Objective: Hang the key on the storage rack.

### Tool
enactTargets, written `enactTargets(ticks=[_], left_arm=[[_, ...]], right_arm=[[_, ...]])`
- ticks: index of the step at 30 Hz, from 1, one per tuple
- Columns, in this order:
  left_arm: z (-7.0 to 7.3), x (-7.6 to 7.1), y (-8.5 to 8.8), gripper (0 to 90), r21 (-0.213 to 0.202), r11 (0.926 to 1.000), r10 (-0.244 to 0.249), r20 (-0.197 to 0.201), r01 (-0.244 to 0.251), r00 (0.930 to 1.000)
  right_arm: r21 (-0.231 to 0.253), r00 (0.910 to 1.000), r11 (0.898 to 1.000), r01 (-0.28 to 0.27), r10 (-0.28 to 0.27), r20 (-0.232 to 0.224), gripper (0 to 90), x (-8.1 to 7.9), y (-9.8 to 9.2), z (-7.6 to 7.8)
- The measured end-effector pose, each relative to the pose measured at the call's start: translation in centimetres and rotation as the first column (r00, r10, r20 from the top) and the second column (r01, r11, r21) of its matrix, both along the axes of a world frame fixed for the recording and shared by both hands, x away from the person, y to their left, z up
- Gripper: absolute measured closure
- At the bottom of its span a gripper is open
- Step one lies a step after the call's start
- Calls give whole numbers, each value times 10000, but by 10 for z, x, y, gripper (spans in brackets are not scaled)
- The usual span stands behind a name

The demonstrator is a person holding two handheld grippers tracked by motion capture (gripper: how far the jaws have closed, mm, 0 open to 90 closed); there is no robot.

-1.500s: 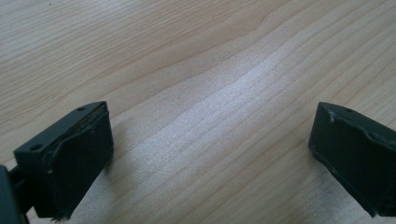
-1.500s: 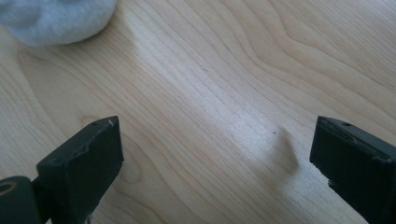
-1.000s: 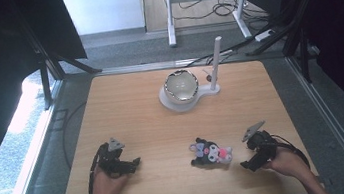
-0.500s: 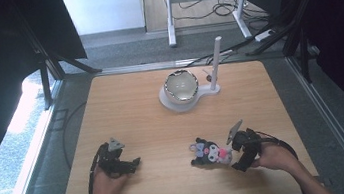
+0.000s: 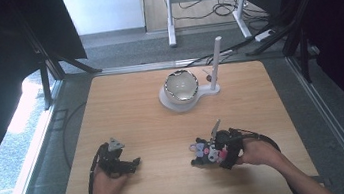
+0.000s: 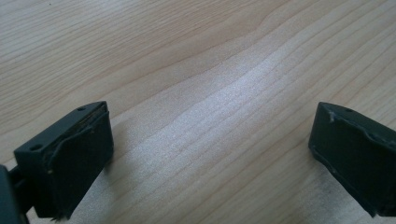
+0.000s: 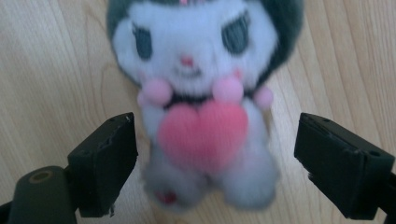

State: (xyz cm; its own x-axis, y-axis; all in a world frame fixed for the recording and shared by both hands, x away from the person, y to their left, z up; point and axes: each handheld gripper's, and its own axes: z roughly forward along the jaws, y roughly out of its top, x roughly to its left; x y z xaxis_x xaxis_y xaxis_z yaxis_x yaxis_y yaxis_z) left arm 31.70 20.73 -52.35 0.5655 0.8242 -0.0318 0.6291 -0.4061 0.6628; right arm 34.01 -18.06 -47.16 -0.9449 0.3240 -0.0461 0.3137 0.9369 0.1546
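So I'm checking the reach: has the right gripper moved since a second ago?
Yes. The right gripper slid left across the table to the plush toy; its closing jaws flank it without touching.

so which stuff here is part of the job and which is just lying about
In the job:
plush toy, lying on the table between the right gripper's jaws, which have just been closing; pads not touching it yet

Lying about:
bowl on its white stand
left gripper, open over bare table

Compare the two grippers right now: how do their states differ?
The right gripper has the plush toy between its jaws, which have just been closing without pressing it yet; the left gripper has only bare table between its jaws. The right sits at the toy; the left rests apart. Both are open.
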Motion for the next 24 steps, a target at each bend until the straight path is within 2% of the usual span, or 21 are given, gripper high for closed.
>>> enactTargets(ticks=[6, 7, 9, 14, 19, 24], left_arm=[[0, 0, 0, 0, 0, 10000, 1, 0, -1, 10000], [0, 0, 0, 0, 0, 10000, 1, -1, -1, 10000], [0, 0, 0, 0, 2, 10000, -2, 0, 2, 10000], [0, 0, 0, 0, 5, 10000, 1, 2, -1, 10000], [0, 0, 0, 0, 3, 10000, -3, -2, 3, 10000], [0, 0, 0, 0, 2, 10000, 0, -2, 0, 10000]], right_arm=[[-511, 9991, 9981, -352, 340, -236, 238, 3, 16, -5], [-709, 9984, 9961, -528, 511, -258, 314, 4, 20, -7], [-860, 9984, 9949, -524, 504, -250, 361, 5, 22, -8], [-691, 9981, 9964, -496, 470, -390, 443, 6, 21, -4], [-466, 9979, 9982, -364, 338, -549, 449, 10, 15, 2], [-107, 9986, 9999, -59, 53, -532, 449, 16, 5, 16]])
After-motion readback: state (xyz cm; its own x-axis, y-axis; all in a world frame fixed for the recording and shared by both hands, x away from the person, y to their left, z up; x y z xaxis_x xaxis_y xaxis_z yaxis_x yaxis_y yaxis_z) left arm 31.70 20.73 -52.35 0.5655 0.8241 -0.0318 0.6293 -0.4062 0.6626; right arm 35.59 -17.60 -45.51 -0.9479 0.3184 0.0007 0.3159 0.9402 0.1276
